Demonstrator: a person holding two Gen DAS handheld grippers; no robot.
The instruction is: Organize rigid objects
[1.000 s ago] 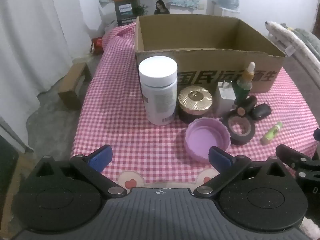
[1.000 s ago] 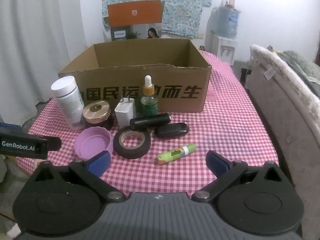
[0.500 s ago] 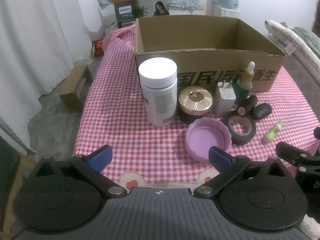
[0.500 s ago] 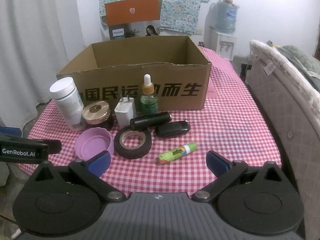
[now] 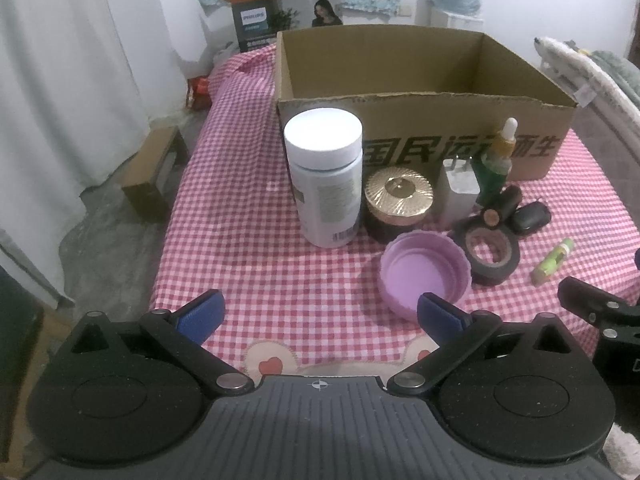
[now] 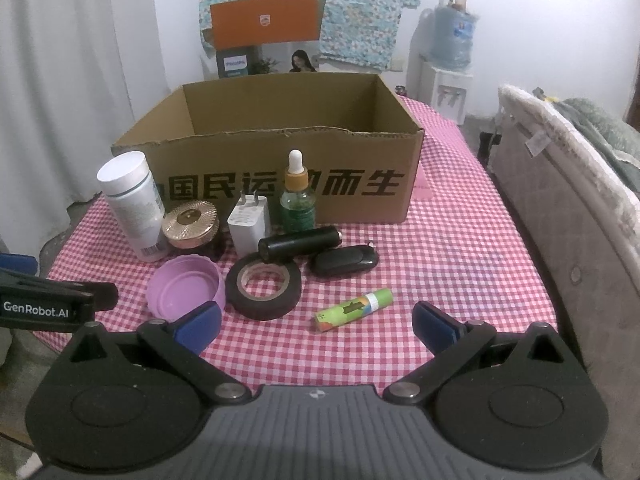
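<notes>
An open cardboard box stands on the pink checked tablecloth. In front of it sit a white pill bottle, a gold-lidded jar, a white charger, a green dropper bottle, a black tube, a black key fob, a tape roll, a purple lid and a green stick. My left gripper and right gripper both hang open and empty near the table's front edge.
A brown box lies on the floor to the left of the table. A padded sofa edge runs along the right. A water dispenser and an orange carton stand behind the table.
Both grippers have drawn back and risen slightly, so the objects look a little smaller and lower. Nothing on the table has moved.
</notes>
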